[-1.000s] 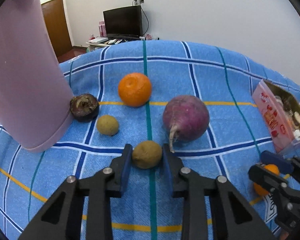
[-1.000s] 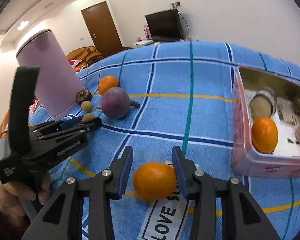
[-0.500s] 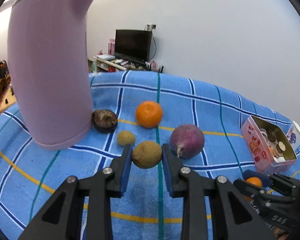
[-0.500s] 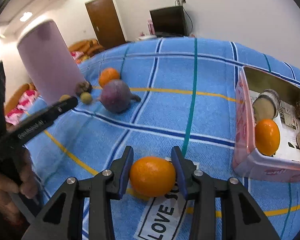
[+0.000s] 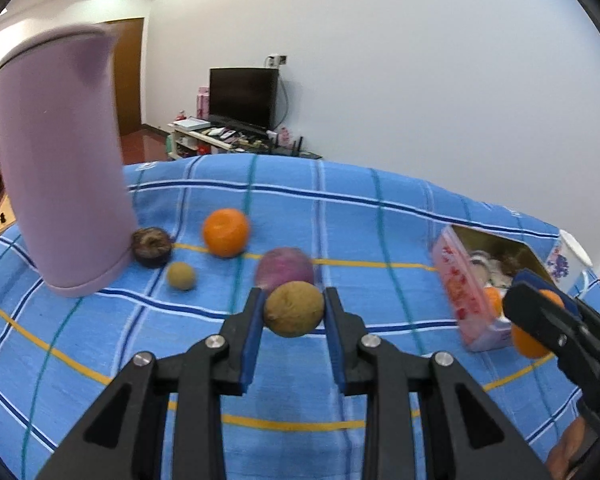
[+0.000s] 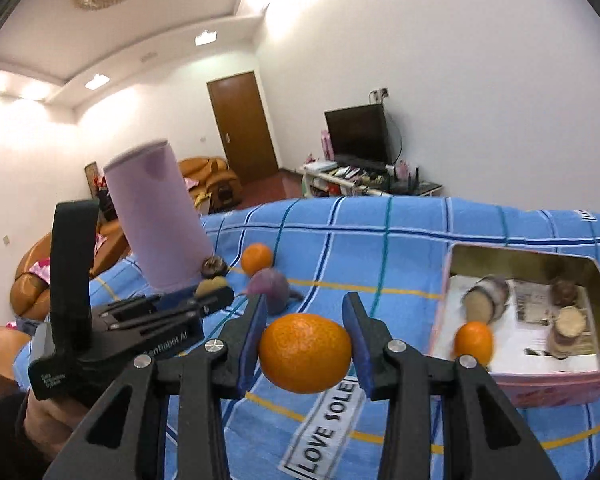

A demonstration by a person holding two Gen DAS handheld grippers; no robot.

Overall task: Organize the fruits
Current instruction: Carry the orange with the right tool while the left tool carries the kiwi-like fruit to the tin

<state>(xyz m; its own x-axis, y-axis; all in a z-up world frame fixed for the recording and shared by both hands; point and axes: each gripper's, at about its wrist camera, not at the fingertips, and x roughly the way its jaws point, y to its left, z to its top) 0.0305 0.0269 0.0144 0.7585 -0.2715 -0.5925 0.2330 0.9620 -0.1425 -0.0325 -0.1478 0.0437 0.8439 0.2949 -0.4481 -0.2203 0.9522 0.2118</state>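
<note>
The right hand-held gripper [image 6: 305,346], clamped on an orange [image 6: 305,353], hangs just left of the pink tin [image 6: 540,388], the nearer of the two. The left hand-held gripper [image 5: 293,312] pinches a brown fruit [image 5: 293,309] farther left of that tin, above the blue cloth [image 5: 340,208].

A home living room: television [image 6: 358,134], orange sofa [image 6: 204,178], wooden door [image 6: 242,124].
</note>
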